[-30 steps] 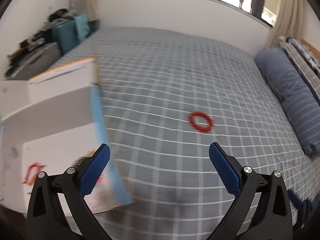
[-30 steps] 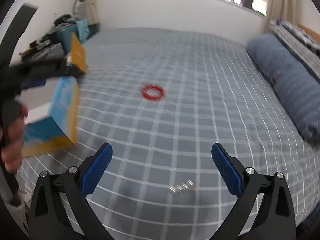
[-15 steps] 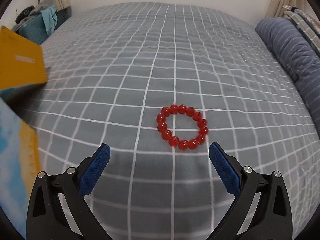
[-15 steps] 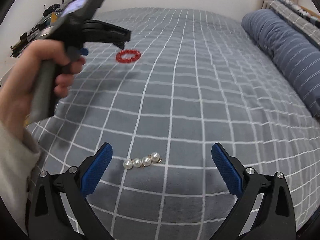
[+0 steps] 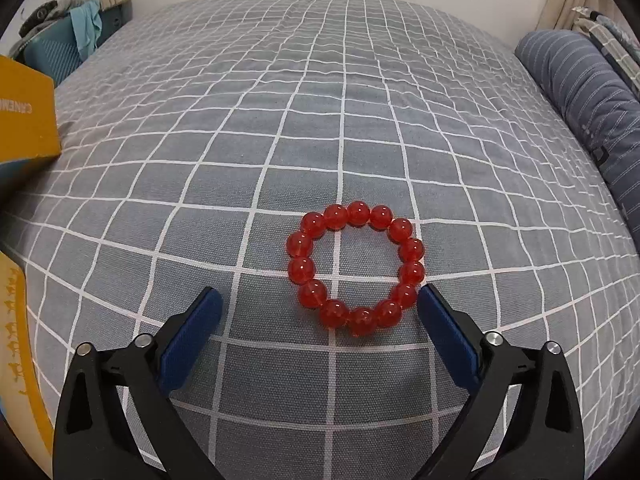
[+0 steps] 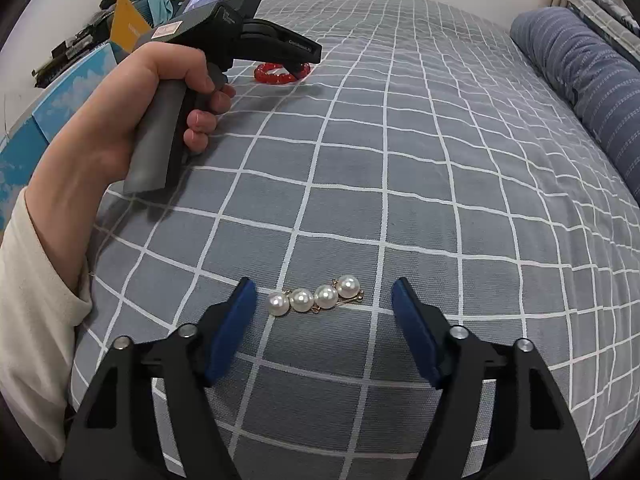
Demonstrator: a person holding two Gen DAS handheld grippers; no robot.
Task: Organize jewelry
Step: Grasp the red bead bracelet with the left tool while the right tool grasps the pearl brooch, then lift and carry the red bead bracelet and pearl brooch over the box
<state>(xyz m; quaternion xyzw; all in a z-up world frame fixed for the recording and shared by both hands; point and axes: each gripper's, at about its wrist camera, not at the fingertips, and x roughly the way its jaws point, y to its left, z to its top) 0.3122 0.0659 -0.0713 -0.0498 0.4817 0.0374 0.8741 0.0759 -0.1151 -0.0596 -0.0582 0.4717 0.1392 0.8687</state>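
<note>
Left hand-held gripper [image 5: 318,300], seen along its own fingers: jaws apart and closing, angled down at the bed. The red bead bracelet [image 5: 355,274] lies flat on the cover just ahead of the blue pads [image 5: 188,340]; its near right beads sit just beside the tip of the right pad, while the left pad stands clear of it. No pad presses on the beads.

Right hand-held gripper [image 6: 324,294]: jaws also closing, narrower than the left pair. Between the two blue pads lies the pearl clip [image 6: 314,299], four white pearls in a row on a thin gold-coloured bar, resting on the cover. The leftmost pearl is near the left pad; the right pad is farther off. Nothing is gripped.

In the right wrist view, a hand [image 6: 132,112] in a cream sleeve [image 6: 36,304] holds the handle of the left device, whose tips reach the bracelet farther up the bed.

Surroundings: grey bed cover [image 5: 280,92] with a white grid; a blue striped bolster [image 5: 588,92] along the right edge; a yellow and blue box [image 5: 24,120] at the left edge.
</note>
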